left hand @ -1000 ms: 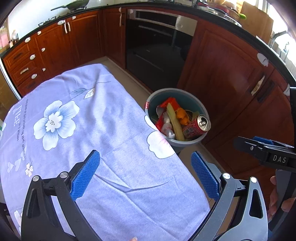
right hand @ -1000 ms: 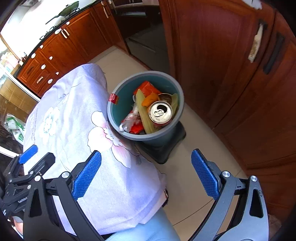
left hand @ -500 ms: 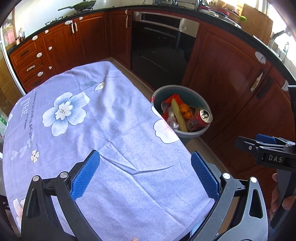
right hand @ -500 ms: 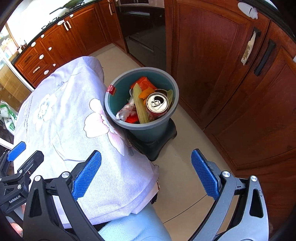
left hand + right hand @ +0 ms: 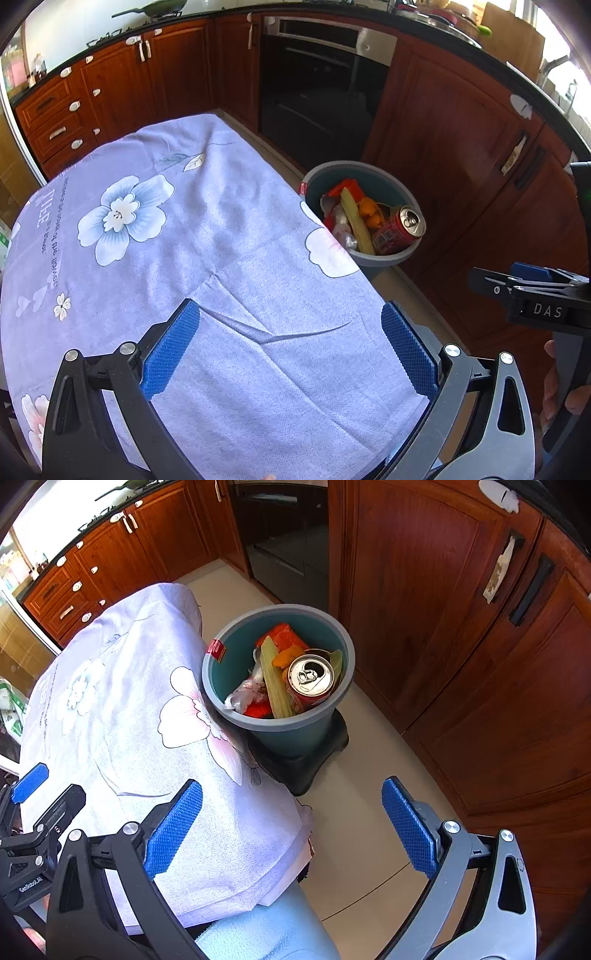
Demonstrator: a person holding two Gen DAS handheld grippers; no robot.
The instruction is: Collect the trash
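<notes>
A grey-blue trash bin stands on the floor by the table's far right corner. It holds a red drink can, a yellow-green peel, orange peel and wrappers. My left gripper hangs open over the near part of the lilac flowered tablecloth, nothing between its blue pads. My right gripper is open too, above the table's corner and the floor, short of the bin. The right gripper's body also shows at the right edge of the left wrist view.
Dark red kitchen cabinets and a black oven wrap around behind the bin. Beige floor lies between table and cabinets. A black stand sits under the bin. A light blue clothed leg is below the table edge.
Both grippers have drawn back and up from the bin, which now looks smaller and farther. More of the tablecloth shows. Both stay open.
</notes>
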